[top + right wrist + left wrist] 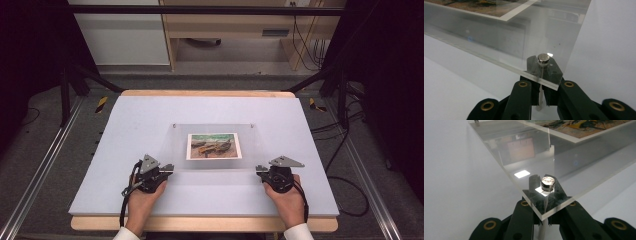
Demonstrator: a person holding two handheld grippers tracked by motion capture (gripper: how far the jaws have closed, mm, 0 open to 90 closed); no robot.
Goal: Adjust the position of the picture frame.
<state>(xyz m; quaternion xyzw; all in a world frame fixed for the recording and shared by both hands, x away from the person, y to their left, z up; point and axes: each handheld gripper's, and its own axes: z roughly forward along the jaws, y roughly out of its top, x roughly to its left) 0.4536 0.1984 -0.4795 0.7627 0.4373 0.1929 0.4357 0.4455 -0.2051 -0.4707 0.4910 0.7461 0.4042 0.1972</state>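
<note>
The clear plate [215,145] covers the middle of the worktop [130,125]. A metal post [547,183] holds up each corner. Wide bare room lies along the worktop's left, right, far and near edges.

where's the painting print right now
In the high view the painting print lies mid-table inside the clear acrylic frame, between the left gripper and right gripper.

Overhead light falls evenly on the white desk [150,120]; surroundings are dim to black. High view soft, low in detail. The clear panel [584,165] carries bright reflected patches and room reflections in both gripper views. The metal stud [547,183] is sharp; the far picture [486,7] blurs.
</note>
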